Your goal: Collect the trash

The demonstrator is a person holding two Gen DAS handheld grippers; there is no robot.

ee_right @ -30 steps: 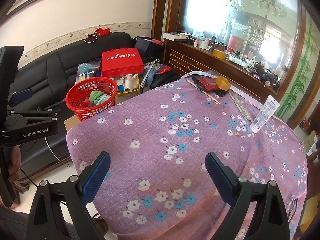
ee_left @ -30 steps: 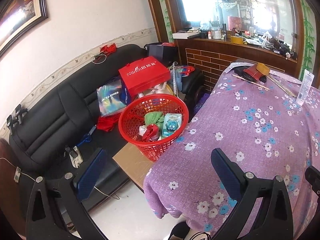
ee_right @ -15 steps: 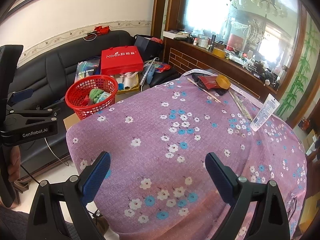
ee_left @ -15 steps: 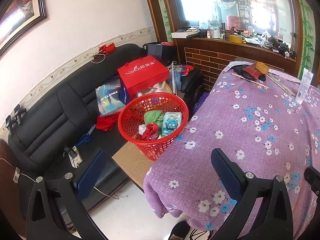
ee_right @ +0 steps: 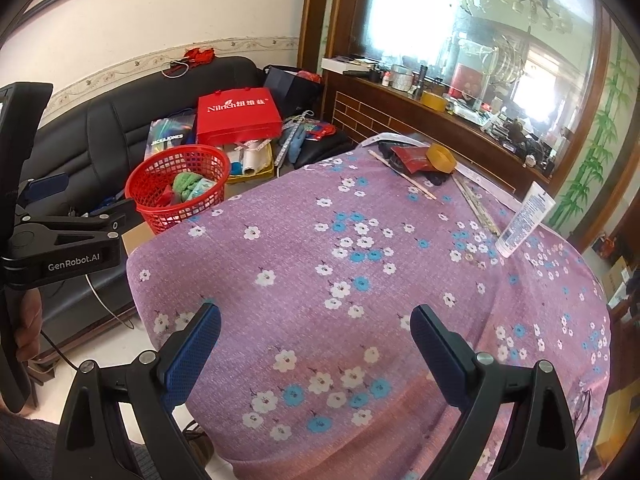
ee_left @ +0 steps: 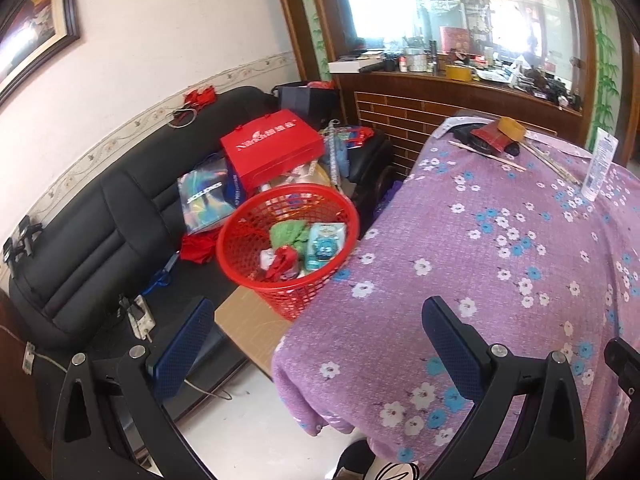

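1. Two grippers in view. The left gripper (ee_left: 316, 338) has its blue-padded jaws spread wide with nothing between them, held above the near-left corner of the table. The right gripper (ee_right: 316, 344) is likewise spread wide and holds nothing, above the table's near edge.
2. One table (ee_right: 360, 288), covered in a purple cloth with white and blue flowers.
3. One red mesh basket (ee_left: 256, 280) just left of the table, on a cardboard box (ee_left: 248, 320). Collected trash lies inside: one green cloth (ee_left: 286, 234), one light blue packet (ee_left: 326, 242), one red wrapper (ee_left: 282, 260).
4. At the table's far end: one red pouch (ee_right: 410, 156), one yellow tape roll (ee_right: 440, 158), one thin stick (ee_right: 402, 176).
5. One white tube (ee_right: 524, 220) stands on its cap at the far right; its print is too small to read.
6. One black sofa (ee_left: 80, 240) to the left, carrying one red bag (ee_right: 236, 114) reading "Nilrich" and one shiny bag (ee_right: 168, 136) reading "JACK&JONES".
7. The left gripper's body, seen from the right wrist, reads "GenRobot.AI".
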